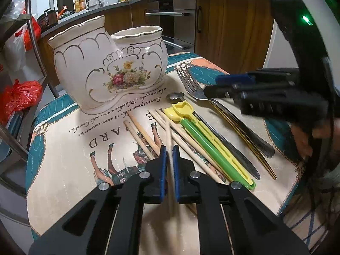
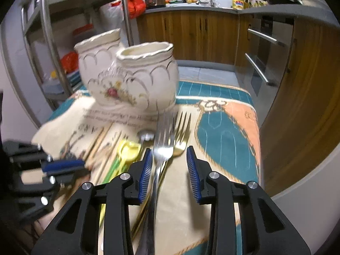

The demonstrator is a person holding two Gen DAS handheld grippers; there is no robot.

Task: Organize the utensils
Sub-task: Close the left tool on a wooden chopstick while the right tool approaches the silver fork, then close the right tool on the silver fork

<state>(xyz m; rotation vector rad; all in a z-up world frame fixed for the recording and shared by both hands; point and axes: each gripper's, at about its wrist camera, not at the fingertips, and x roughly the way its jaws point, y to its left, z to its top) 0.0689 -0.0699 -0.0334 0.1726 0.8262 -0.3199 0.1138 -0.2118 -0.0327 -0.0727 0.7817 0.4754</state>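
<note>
A white ceramic two-pot holder (image 1: 106,63) with flower print stands at the far side of the mat; it also shows in the right wrist view (image 2: 136,78). My left gripper (image 1: 169,150) is shut on a wooden chopstick (image 1: 170,144), which is blurred between the blue pads. Other chopsticks (image 1: 140,136), a yellow and green plastic utensil set (image 1: 201,136), a small spoon (image 1: 176,96) and forks (image 1: 191,85) lie on the mat. My right gripper (image 2: 169,153) is open above a silver fork (image 2: 163,146) and a gold fork (image 2: 180,144).
The printed mat (image 1: 74,153) covers a small table with teal borders. Wooden cabinets and oven handles (image 2: 259,68) stand behind. A metal rack with red bags (image 1: 19,97) is on the left. The right gripper body (image 1: 276,93) hovers over the forks.
</note>
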